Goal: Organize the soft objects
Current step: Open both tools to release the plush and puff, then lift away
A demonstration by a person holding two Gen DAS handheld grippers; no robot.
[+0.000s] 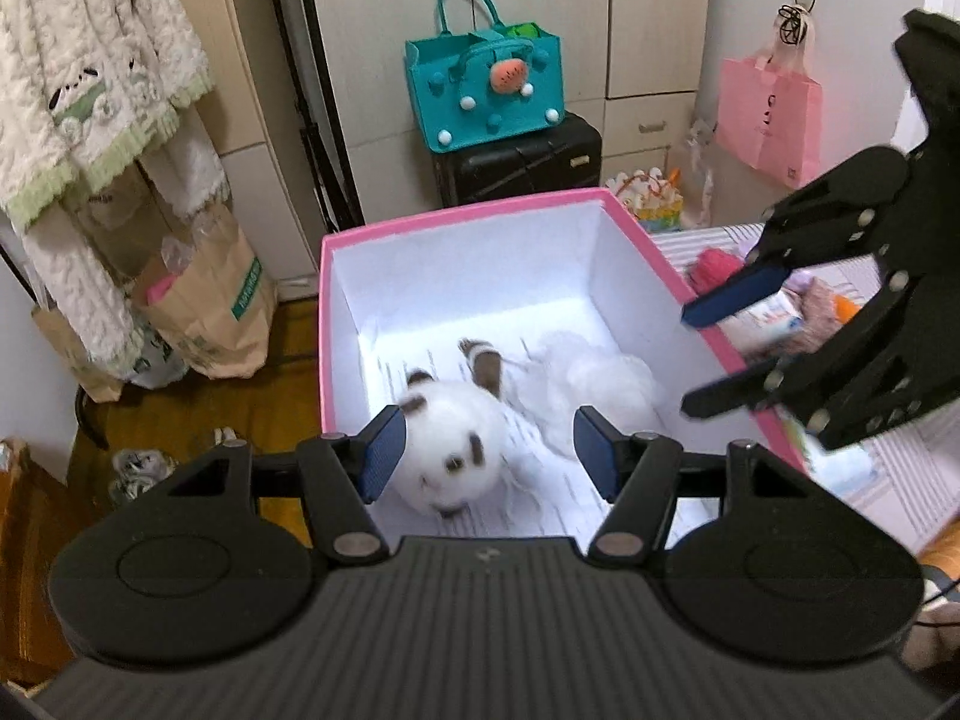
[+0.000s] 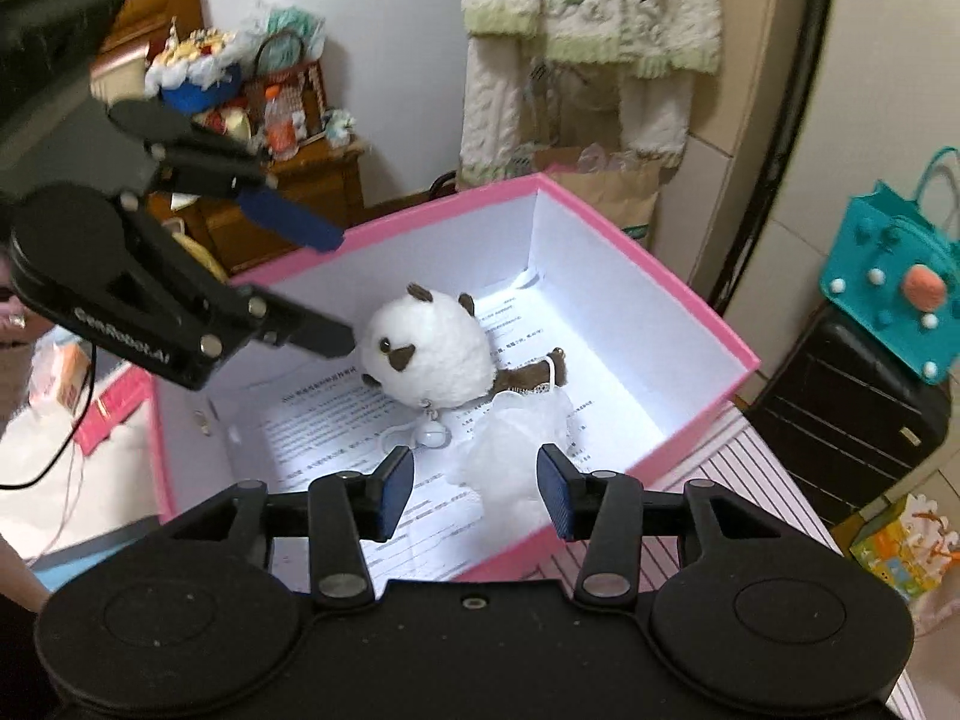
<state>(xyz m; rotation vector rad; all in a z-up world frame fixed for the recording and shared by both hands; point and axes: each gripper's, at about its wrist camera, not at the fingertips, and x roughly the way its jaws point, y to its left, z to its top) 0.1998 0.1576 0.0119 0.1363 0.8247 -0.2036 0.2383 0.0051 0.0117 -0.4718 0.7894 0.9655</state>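
A pink box (image 1: 468, 213) with white inner walls stands open on striped bedding, and printed paper (image 2: 336, 420) lines its floor. Inside lies a white plush animal (image 1: 450, 450) with brown ears (image 2: 426, 354). Beside it rests a white fluffy mesh piece (image 1: 600, 378) (image 2: 516, 444). My left gripper (image 1: 489, 456) hovers open above the plush and touches nothing; the right wrist view shows it (image 2: 339, 291) at the box's left side. Over the mesh piece my right gripper (image 2: 477, 492) is open and empty, and it reaches in over the box's right wall (image 1: 690, 360).
More soft toys, one pink (image 1: 714, 267) and one brown (image 1: 822, 306), lie on the bedding (image 1: 900, 468) right of the box. Behind stand a teal felt bag (image 1: 486, 90) on a black suitcase (image 1: 522, 159), a pink bag (image 1: 771, 114), a paper bag (image 1: 204, 312) and hanging fleece (image 1: 90, 78).
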